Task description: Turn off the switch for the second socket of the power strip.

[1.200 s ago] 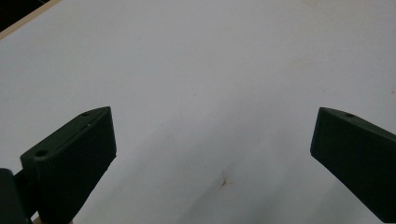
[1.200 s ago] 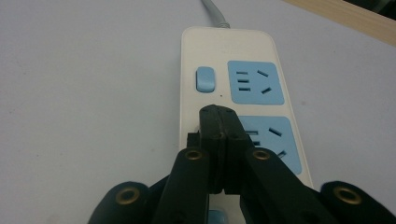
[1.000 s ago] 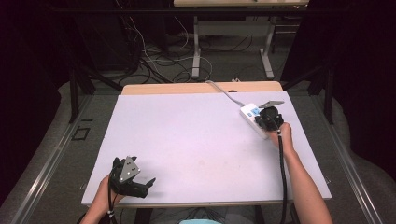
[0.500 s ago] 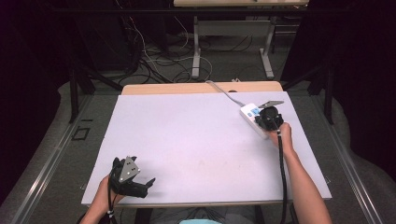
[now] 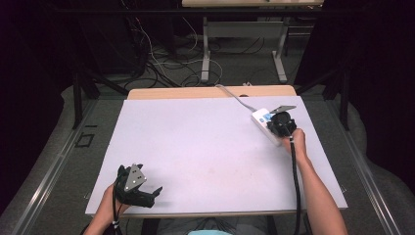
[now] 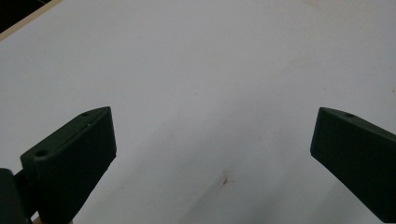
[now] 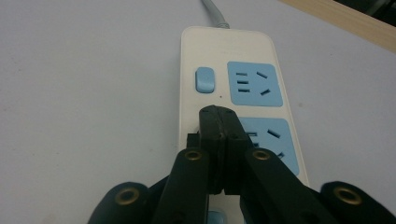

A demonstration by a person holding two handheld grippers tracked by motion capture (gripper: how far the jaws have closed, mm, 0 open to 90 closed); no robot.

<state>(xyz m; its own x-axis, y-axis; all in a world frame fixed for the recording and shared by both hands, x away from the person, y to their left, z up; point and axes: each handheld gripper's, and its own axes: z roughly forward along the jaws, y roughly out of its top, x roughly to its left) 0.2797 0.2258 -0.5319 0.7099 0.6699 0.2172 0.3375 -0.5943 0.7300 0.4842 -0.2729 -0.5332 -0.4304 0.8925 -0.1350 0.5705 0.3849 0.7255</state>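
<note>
We log: right tool (image 7: 219,116), jaws together, over the power strip (image 7: 243,56), far right; left tool (image 6: 212,154) apart, near left of desk (image 5: 205,142).

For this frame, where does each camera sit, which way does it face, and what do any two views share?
High view: fixed above the person's side, facing forward and down on the table; both forearms enter from below, left tongs near, right tongs on the power strip.
Left gripper view: rides the left tongs, looks along wide-apart jaws at bare tabletop.
Right gripper view: rides the right tongs, looks along closed jaws, tips over the strip beside its blue switch.
Shared: the high and right gripper views both show the power strip and right tongs.
</note>
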